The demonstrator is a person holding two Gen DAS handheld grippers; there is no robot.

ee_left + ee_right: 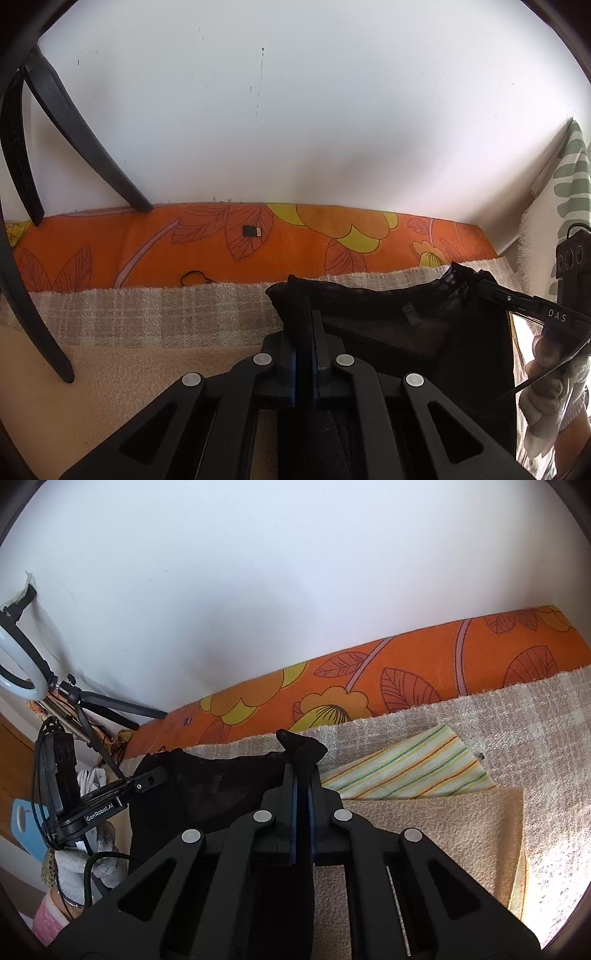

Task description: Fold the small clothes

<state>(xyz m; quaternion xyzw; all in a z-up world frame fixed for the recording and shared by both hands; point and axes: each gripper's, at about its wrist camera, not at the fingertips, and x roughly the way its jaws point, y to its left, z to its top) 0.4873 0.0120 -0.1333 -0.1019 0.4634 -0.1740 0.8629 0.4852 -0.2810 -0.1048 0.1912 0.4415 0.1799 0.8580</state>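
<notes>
While both grippers pinch the same dark garment, the scene reads as follows.

Step in hand: the grasp is made. Each gripper has a far corner of the black mesh garment (388,317), so I judge this to be the start of a fold, with the fold itself not yet made.

Left gripper (306,314): jaws pressed together, with the garment's left far corner bunched between the pads.

Right gripper (301,771): jaws likewise closed, with a dark peak of fabric standing up just past the tips, so it pinches the right far corner.

Garment's place: it lies on the beige woven blanket (147,314), which covers the near part of an orange floral sheet (295,236). In the right wrist view it sits just left of a striped cloth (410,768) and a tan cloth (436,823).

Long axis: the held edge runs side to side between the two grippers, roughly along the wall (295,110). The body of the garment trails back toward the person. Whether the far edge is the neck or the hem I cannot tell.

Next move, as I judge it: lift both corners together, keep the edge taut and level, and carry it toward the near edge to lay one half over the other.

Care needed: thin mesh sags and slips, so uneven hands would skew the fold.

Also near: a small memory card (252,232) lies on the sheet, well beyond the garment.
</notes>
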